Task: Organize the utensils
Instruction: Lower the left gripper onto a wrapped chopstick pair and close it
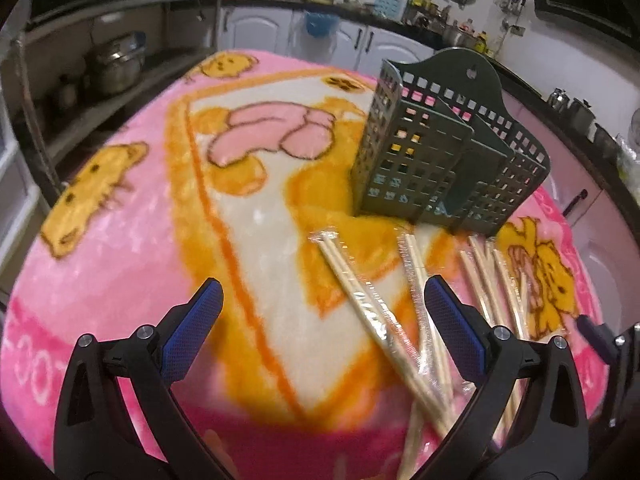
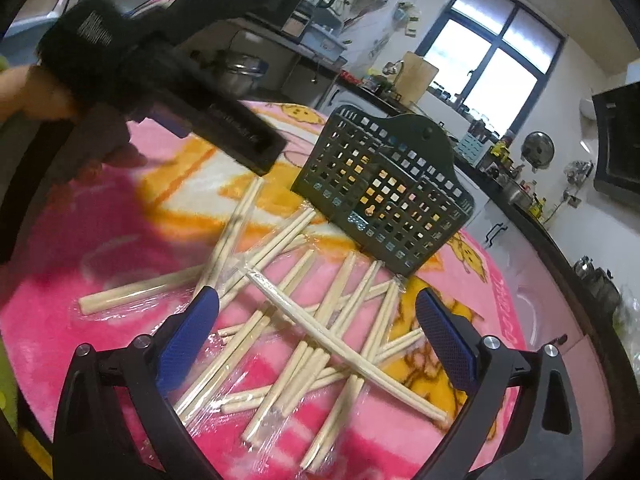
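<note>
Several wrapped pairs of wooden chopsticks [image 2: 304, 332] lie scattered on a pink cartoon blanket [image 2: 132, 240], in front of a dark green perforated utensil caddy [image 2: 384, 192] that stands upright. My right gripper [image 2: 318, 312] hovers open over the pile, with a long pair [image 2: 344, 344] lying crosswise under the gap between its blue pads, untouched. My left gripper [image 1: 324, 300] is open above the blanket; one wrapped pair [image 1: 372, 312] runs beneath its gap and another [image 1: 424, 312] passes by its right pad. The caddy [image 1: 436, 156] stands beyond it. The left gripper's black body [image 2: 172, 80] crosses the right wrist view's upper left.
The blanket [image 1: 120, 240] covers a round table. Kitchen counters with pots, jars and white cabinets [image 1: 360, 40] ring the far side, and a window [image 2: 496, 52] is at the back. A hand [image 2: 36, 92] holds the left gripper at the left edge.
</note>
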Available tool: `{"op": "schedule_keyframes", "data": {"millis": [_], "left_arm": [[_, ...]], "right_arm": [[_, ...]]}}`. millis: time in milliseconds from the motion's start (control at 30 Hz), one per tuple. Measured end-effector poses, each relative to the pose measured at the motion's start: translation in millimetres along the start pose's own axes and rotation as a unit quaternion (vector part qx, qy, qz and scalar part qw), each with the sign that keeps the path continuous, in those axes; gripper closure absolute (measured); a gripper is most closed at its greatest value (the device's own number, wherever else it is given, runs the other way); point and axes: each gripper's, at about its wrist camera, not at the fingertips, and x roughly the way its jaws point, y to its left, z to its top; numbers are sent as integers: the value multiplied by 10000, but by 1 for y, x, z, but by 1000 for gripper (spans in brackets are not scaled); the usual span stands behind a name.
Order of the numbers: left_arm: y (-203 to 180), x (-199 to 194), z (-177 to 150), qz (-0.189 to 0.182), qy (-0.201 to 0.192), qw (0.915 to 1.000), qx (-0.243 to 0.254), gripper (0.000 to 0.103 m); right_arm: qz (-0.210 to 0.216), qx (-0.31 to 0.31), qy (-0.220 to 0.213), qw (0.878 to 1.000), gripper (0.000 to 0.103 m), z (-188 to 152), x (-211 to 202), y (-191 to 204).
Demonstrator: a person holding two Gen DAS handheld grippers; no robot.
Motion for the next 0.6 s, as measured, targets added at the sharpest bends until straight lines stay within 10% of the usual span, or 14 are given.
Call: {"op": "schedule_keyframes", "data": {"millis": [400,600], "left_arm": [[11,52,24,-253,843,9945,-573,33],[6,67,33,58,858,9947,-571,35]], "right_arm": [[240,-65,300,9992,54,9,31,2],[213,-13,238,9995,91,10,32,-1]]}}
